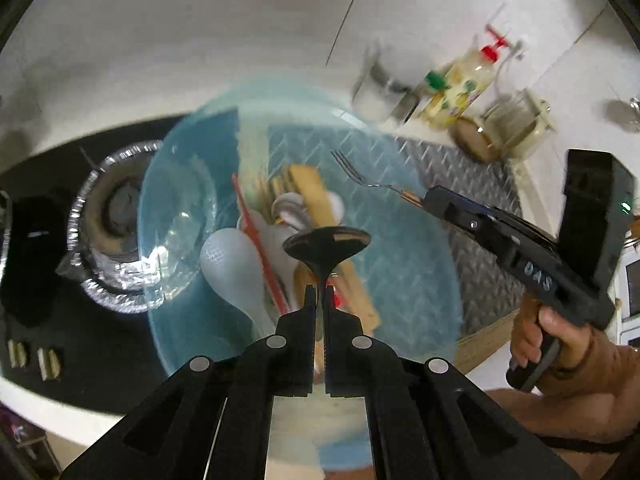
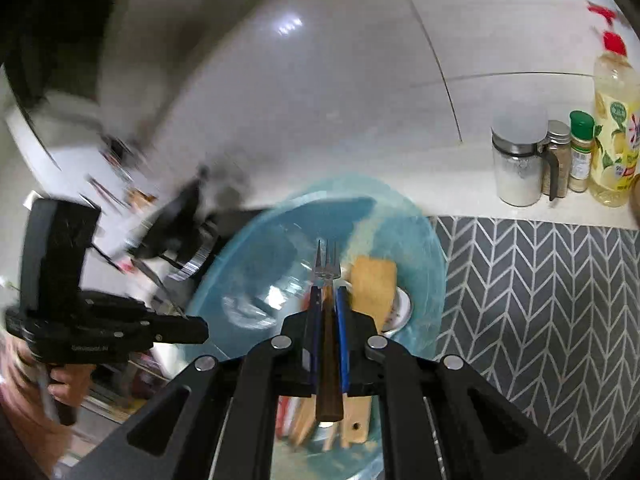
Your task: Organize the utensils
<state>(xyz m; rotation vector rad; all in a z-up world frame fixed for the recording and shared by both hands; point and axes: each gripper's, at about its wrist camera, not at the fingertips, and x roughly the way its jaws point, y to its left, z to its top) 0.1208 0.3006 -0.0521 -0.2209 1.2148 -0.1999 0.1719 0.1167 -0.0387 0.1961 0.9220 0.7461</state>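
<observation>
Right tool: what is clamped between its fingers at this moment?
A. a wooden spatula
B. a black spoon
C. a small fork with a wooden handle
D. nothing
C: the right tool is shut on the fork, whose metal tines stick out ahead and wooden handle runs back between the fingers, above the blue bowl.

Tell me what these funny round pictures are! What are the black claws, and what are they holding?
A person holds a black pincher tool in each hand, with a wide-eyed camera on each. One picture looks along the left gripper, shut on a dark spoon. The other looks along the right gripper, shut on a fork with a wooden handle. Below both is a blue bowl holding wooden spatulas and a white spoon. Bottles stand by the wall.
</observation>
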